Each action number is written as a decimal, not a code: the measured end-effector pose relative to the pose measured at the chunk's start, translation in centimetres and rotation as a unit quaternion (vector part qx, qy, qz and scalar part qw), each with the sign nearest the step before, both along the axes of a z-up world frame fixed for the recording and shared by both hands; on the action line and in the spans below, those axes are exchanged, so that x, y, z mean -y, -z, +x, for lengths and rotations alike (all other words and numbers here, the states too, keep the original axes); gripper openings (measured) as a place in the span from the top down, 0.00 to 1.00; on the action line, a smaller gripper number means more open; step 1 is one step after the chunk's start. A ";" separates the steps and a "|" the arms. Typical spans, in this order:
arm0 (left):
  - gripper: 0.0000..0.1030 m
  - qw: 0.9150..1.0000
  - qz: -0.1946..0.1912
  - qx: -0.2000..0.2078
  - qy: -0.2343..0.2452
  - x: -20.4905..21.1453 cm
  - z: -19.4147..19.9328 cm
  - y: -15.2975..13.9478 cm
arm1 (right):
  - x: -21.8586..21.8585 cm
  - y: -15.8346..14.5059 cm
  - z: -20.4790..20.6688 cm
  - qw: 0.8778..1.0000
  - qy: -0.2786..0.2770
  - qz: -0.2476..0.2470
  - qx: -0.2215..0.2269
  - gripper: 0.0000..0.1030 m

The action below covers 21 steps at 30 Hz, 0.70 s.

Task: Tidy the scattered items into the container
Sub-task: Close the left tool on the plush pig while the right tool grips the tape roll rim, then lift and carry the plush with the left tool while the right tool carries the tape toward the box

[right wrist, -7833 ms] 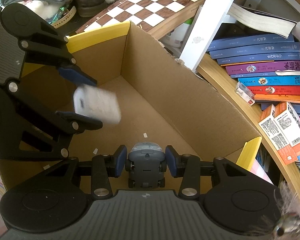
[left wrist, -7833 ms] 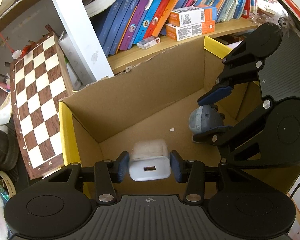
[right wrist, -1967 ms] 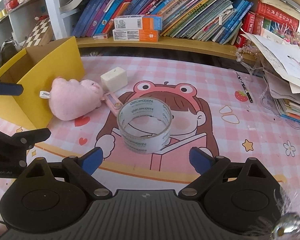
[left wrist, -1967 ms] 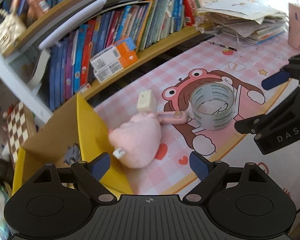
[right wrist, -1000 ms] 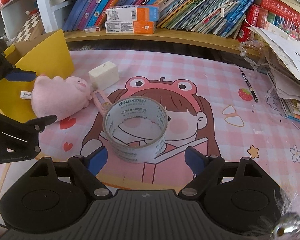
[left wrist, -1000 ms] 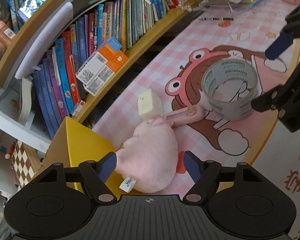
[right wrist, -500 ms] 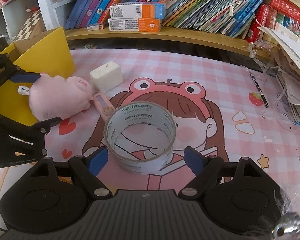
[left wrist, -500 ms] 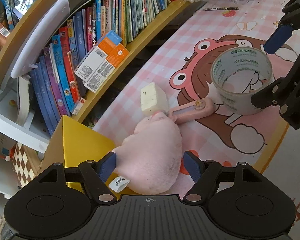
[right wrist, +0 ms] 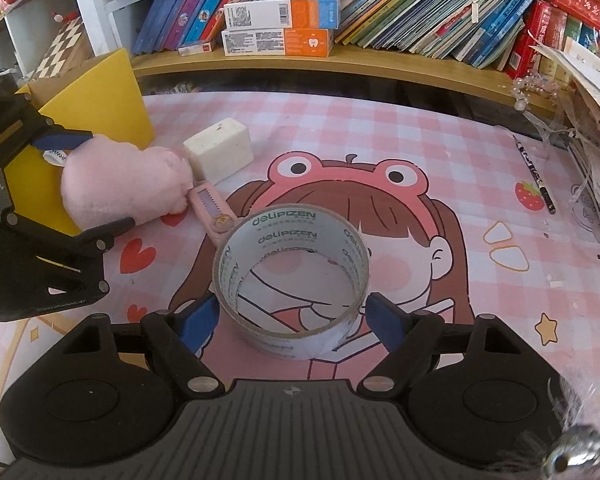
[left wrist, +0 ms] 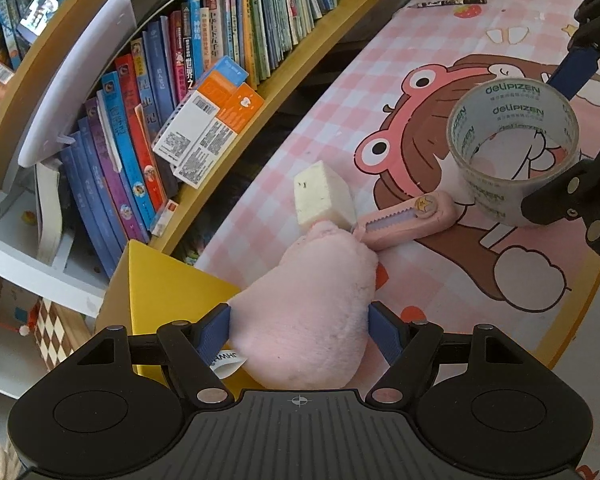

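While a pink cartoon mat [right wrist: 420, 152] covers the desk below a crowded bookshelf [right wrist: 380, 8], two grippers straddle their next targets. The yellow box [right wrist: 100, 92] stands at the mat's left end, just beside the plush [left wrist: 304, 316], probably so each pick ends in a short carry.

The left gripper [left wrist: 300, 328] has its blue pads on either side of the plush — the toy bulges between them and seems to touch both, yet the jaws stand wide, so this reads as a grip being set rather than a firm clench. The plush lies on the mat against the box wall, its tag poking out by the left pad.

The right gripper [right wrist: 292, 316] sits spread around the tape roll [right wrist: 292, 272], which stands on its edge-ring flat on the mat, printed side out. Its pads flank the roll's near half, just beside the wall on each side (contact cannot be made out), so the roll is framed, not yet held.

Smaller pieces wait between the two: a cream block [right wrist: 220, 150] beside the plush's far end, and a pink cutter [left wrist: 408, 220] lying from the plush to the roll — touching or nearly touching both. A pen [right wrist: 536, 176] lies well apart at the right edge.
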<state>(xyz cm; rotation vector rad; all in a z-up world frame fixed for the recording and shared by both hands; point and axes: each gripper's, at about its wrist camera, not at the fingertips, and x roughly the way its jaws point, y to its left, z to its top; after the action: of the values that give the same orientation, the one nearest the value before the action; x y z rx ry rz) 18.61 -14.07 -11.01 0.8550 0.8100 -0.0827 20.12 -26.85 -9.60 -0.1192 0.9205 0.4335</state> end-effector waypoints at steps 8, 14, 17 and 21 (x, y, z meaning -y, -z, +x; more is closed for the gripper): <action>0.28 1.000 0.006 -0.002 0.005 0.0 0.1 0.2 | -0.2 0.4 0.3 1.000 0.001 -0.003 -0.004 0.23; 0.35 1.000 -0.007 -0.009 0.009 -0.3 0.0 -0.4 | 0.0 0.5 0.2 1.000 0.000 -0.003 0.002 0.24; 0.40 1.000 -0.010 -0.014 0.020 -0.4 -0.3 -0.6 | 0.1 0.3 0.0 1.000 0.000 -0.003 0.006 0.25; 0.43 0.999 -0.020 -0.021 0.033 -0.5 -0.9 -1.0 | 0.4 -0.4 -0.7 1.000 -0.001 -0.003 0.014 0.25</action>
<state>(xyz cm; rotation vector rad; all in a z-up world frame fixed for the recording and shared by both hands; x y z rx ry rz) 17.75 -13.60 -10.00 0.8441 0.8177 -0.1751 19.41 -27.27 -9.20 -0.1324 0.8935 0.4304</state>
